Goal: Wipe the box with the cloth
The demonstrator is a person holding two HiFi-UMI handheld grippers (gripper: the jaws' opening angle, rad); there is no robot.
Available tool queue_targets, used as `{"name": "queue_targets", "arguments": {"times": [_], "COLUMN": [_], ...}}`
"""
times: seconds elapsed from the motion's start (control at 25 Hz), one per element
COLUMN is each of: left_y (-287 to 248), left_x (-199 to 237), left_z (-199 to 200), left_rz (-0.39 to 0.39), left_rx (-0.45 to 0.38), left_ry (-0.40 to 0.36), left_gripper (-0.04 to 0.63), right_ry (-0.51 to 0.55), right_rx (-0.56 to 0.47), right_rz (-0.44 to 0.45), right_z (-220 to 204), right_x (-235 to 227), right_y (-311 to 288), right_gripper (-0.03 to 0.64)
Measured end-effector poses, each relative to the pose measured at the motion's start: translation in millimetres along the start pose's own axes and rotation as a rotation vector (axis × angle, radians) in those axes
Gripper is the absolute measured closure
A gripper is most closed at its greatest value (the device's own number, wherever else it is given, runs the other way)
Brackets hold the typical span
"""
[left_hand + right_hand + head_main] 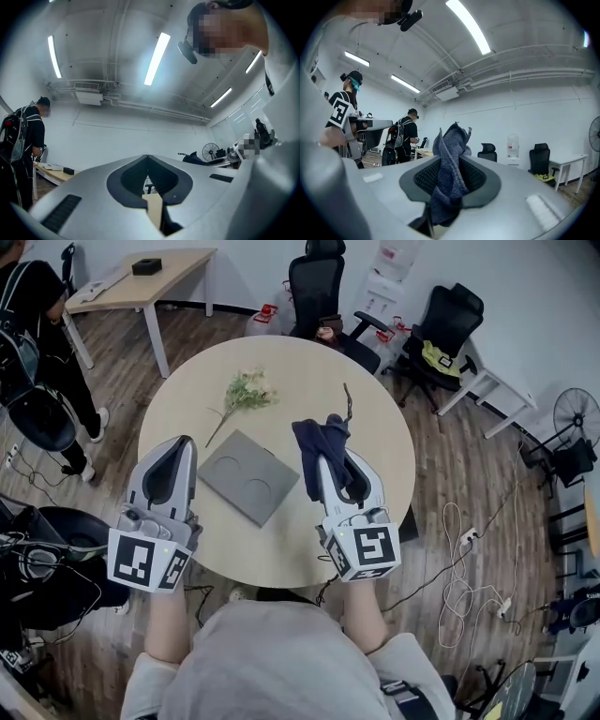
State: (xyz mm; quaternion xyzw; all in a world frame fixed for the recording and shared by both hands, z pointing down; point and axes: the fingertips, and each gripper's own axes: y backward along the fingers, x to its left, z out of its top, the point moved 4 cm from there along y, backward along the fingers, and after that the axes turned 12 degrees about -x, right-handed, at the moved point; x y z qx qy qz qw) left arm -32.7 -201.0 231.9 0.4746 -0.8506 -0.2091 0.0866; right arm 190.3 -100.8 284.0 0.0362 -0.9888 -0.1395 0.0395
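A flat grey box [242, 476] with two round dents lies on the round wooden table [375, 418], between my two grippers. My right gripper [328, 452] is shut on a dark blue cloth [321, 444], which bunches up above its jaws; in the right gripper view the cloth [449, 176] fills the gap between the jaws and the gripper [443, 187] tilts up toward the ceiling. My left gripper [180, 454] hovers just left of the box, jaws shut with nothing in them [149, 180]. It too points upward.
A sprig of pale flowers [246, 392] lies on the table behind the box, and a thin dark cord [347, 401] beside the cloth. Office chairs [317, 287] and desks [141, 282] ring the table. A person [37, 343] stands at the left.
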Motion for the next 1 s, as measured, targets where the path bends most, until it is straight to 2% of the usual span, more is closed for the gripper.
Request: {"name": "queue_targets", "arguments": {"times": [0.24, 1.0], "left_y": [6, 14], "left_x": [3, 7], "left_z": [3, -2], "left_rz": [0.006, 0.021], "left_rx": [0.001, 0.007], "left_ry": [-0.002, 0.016], "left_gripper": [0.588, 0.588], "right_ry": [0.008, 0.003], "right_rx": [-0.027, -0.032], "right_rz": [-0.030, -0.039], "right_z": [5, 5], "right_x": [1, 6], "right_y": [4, 7], "right_gripper": [0.506, 0.506]}}
